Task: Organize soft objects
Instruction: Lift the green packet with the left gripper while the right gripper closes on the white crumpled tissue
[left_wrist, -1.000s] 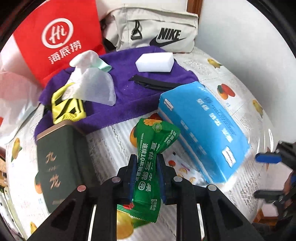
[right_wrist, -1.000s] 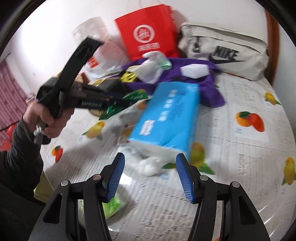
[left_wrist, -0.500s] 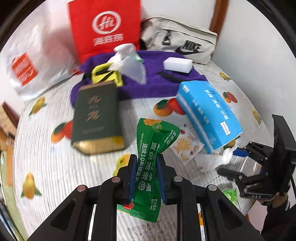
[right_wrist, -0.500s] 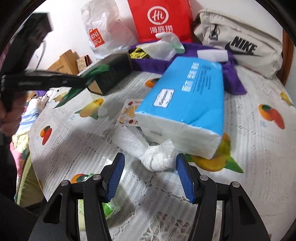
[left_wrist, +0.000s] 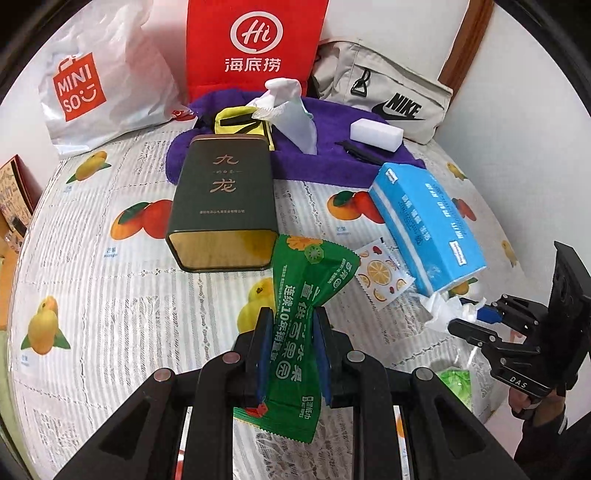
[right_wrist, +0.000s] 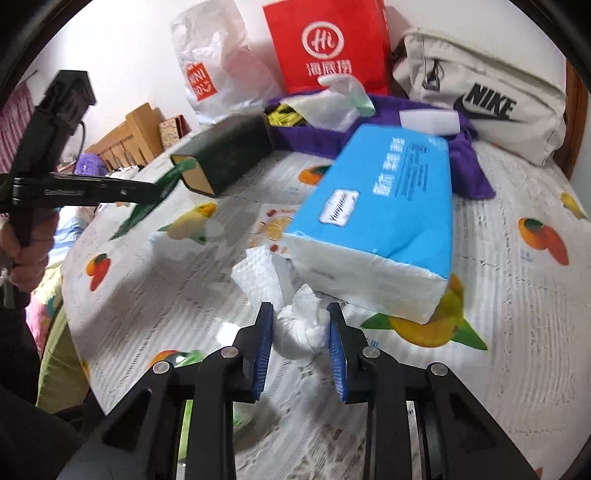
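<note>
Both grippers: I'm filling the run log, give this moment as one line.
left gripper: shut on green wet-wipes packet | right gripper: jaws just closing, pads on crumpled tissue | by blue tissue pack

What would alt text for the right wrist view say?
Two blue-padded fingers have just been closing around a crumpled white tissue wad on a fruit-print tablecloth. Behind it lies a blue tissue pack; at left, another gripper holds a green packet.

A white wall (right_wrist: 122, 48) rises behind the fruit-print tablecloth (left_wrist: 110, 314), with wooden furniture (right_wrist: 125, 136) alongside.
</note>
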